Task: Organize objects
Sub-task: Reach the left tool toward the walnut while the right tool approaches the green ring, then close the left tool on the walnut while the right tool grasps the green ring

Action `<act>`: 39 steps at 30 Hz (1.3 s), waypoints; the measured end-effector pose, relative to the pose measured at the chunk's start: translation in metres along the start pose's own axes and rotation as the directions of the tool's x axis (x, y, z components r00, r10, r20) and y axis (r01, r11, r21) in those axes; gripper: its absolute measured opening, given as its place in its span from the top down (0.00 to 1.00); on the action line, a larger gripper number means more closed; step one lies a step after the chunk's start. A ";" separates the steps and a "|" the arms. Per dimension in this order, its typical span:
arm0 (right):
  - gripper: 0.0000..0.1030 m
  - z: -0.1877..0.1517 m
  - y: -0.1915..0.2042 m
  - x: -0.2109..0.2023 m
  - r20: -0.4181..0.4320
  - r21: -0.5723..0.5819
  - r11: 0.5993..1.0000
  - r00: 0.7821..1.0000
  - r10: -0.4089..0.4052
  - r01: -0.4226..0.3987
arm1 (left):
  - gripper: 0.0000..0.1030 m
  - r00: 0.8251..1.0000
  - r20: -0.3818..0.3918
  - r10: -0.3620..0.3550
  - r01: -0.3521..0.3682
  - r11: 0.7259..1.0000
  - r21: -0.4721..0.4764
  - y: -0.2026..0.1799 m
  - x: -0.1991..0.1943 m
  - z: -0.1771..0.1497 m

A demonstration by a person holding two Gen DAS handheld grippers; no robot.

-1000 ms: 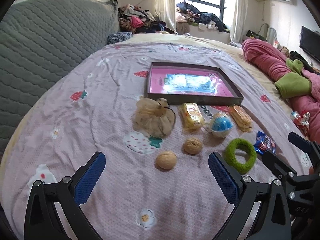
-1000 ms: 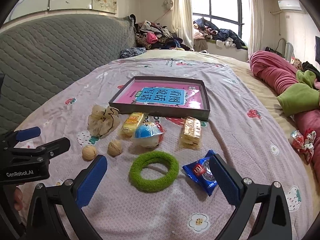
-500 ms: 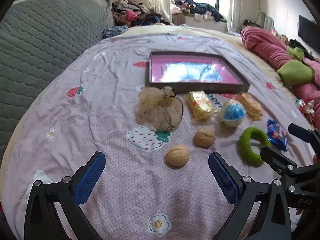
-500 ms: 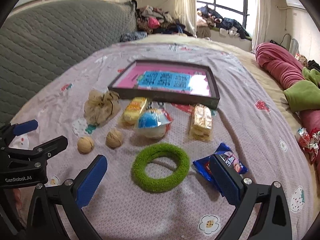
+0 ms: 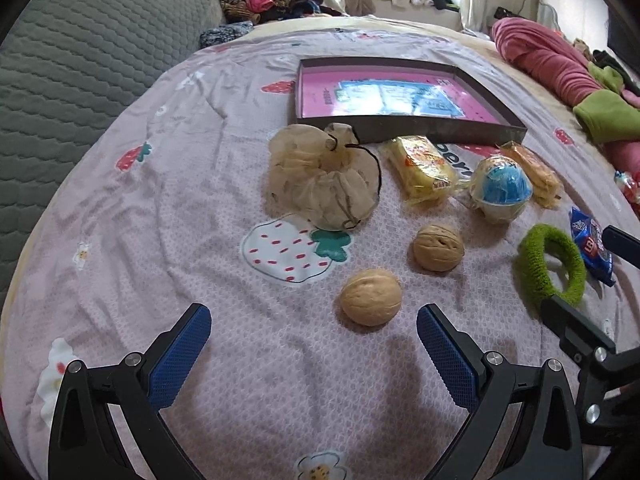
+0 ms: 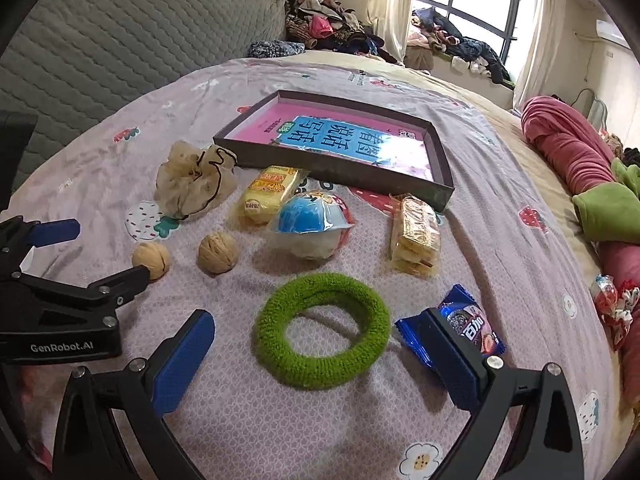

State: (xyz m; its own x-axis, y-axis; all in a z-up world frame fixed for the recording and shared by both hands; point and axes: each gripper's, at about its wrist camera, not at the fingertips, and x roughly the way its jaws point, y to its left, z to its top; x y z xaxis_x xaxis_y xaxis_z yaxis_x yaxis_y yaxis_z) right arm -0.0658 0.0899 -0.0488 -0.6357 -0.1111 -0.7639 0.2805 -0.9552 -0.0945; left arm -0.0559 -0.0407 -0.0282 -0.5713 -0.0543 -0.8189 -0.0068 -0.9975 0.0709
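On the strawberry-print bedspread lies a dark tray (image 5: 400,130) with a pink book inside. In front of it sit a mesh pouch (image 5: 324,184), a yellow snack packet (image 5: 424,168), a blue-and-white wrapped ball (image 5: 502,190) and a cracker packet (image 5: 536,172). Two walnuts (image 5: 370,297) (image 5: 438,248) lie nearer. My left gripper (image 5: 312,316) is open, just short of the near walnut. My right gripper (image 6: 316,318) is open and straddles the green ring (image 6: 272,332); its right finger covers part of the blue snack packet (image 6: 468,320).
A grey quilted headboard (image 6: 140,36) rises on the left. A pink blanket (image 6: 568,148) and green cloth (image 6: 608,208) lie along the right side, with a red candy wrapper (image 6: 612,304) beside them. Clothes are heaped by the window (image 6: 460,44).
Both grippers have come forward and lower over the bed. The left one has closed in on the walnuts, the right one on the green ring. Both stay open.
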 end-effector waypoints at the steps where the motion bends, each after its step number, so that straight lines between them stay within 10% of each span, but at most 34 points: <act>1: 0.01 0.000 0.001 0.001 -0.001 -0.002 1.000 1.000 0.000 0.000 | 0.01 1.000 -0.004 -0.003 0.003 1.000 0.001 -0.001 0.002 0.000; 15: 0.32 0.002 0.014 0.030 -0.079 -0.071 0.997 0.997 -0.013 0.007 | 0.13 0.997 -0.053 -0.048 0.050 0.998 0.028 -0.011 0.031 0.007; 25: 0.65 0.000 0.015 0.037 -0.100 -0.077 0.996 0.994 0.047 -0.055 | 0.64 0.988 -0.043 -0.147 0.148 0.989 0.028 -0.016 0.029 0.008; 39: 0.84 -0.002 0.006 0.027 -0.080 -0.033 0.990 0.988 0.131 -0.134 | 0.65 0.979 -0.026 -0.204 0.204 0.979 0.023 -0.019 0.018 0.005</act>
State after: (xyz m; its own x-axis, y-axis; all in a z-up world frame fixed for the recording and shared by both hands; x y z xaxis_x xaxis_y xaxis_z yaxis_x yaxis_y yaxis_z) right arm -0.0795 0.0819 -0.0716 -0.5341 -0.2127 -0.8182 0.3864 -0.9223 -0.0125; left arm -0.0705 -0.0226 -0.0416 -0.5361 0.1489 -0.8309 -0.1425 -0.9862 -0.0848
